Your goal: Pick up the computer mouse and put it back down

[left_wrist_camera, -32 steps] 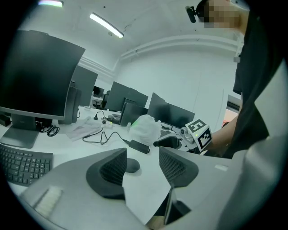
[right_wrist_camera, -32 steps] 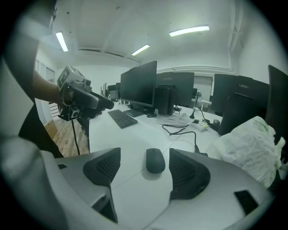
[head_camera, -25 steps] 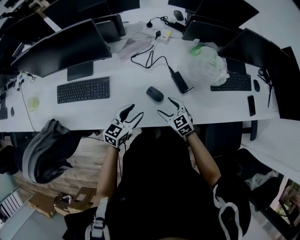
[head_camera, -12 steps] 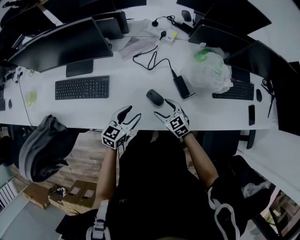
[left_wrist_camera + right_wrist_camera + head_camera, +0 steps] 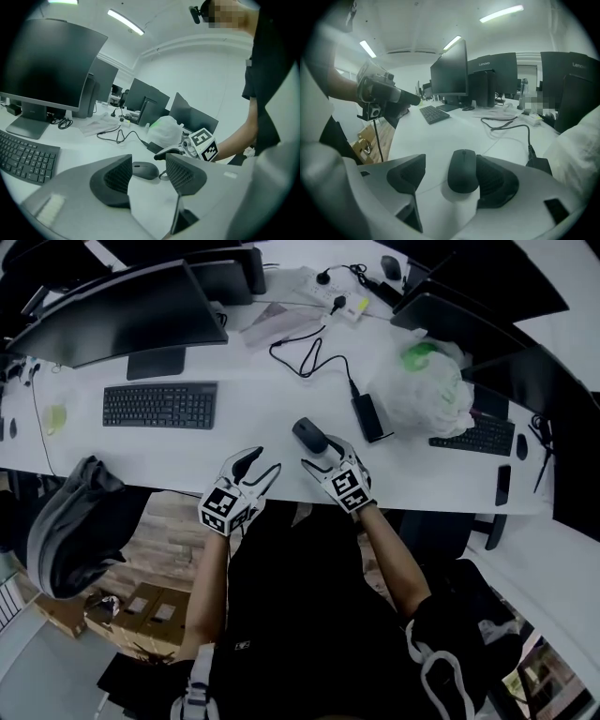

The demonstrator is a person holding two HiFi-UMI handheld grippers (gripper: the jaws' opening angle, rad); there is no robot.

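Mouse (image 5: 309,435): it lies flat on the desk (image 5: 244,432), close to the near edge. The adapter (image 5: 366,418) is just beside it on the far right, and the keyboard (image 5: 159,405) is well off to the left.

Right gripper (image 5: 319,452): the jaws are spread wide and pinch nothing. The right gripper view has the mouse's near end between them, hard by the right-hand pad and well clear of the left one. I cannot tell whether that near pad touches it.

Left gripper (image 5: 266,460): the jaws are spread and empty. It hangs over the desk edge just beside the right one, and the mouse lies beyond its tips.

Step, as I read it: lining up for the pick, with the squeeze not yet made.

Risk, off-centre close: the mouse sits nearer one pad. I judge the far pad would shove it sideways before it bites, and the mouse could twist or skate on the smooth top.

Risk, shallow bite: only the rounded rear end seems to be inside. A pinch there may squirt the mouse forward toward the adapter and its cable (image 5: 314,357).

Risk, desk edge: a slip during the lift, this near the edge, could send the mouse off to the floor.

Risk, left gripper: it is close enough that a careless lift could knock against it.
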